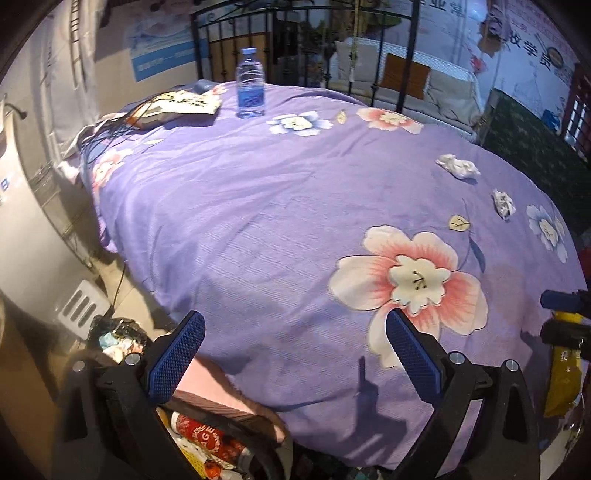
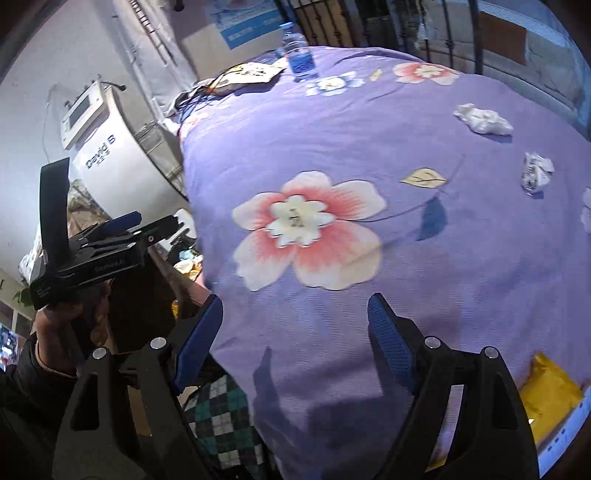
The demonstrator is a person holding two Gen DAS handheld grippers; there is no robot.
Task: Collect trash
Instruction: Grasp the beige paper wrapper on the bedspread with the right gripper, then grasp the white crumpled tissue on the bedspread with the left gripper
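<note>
Two crumpled white paper balls lie on the purple flowered bedspread: a larger one and a smaller one, both at the right side. A water bottle stands at the far end. A yellow packet lies at the near right edge. My left gripper is open and empty over the bed's near left corner; it also shows in the right wrist view. My right gripper is open and empty above the near edge.
A bag with rubbish sits on the floor below the left gripper. A white machine stands left of the bed. A flat bag and cables lie at the far left of the bed. A black metal bedframe stands behind.
</note>
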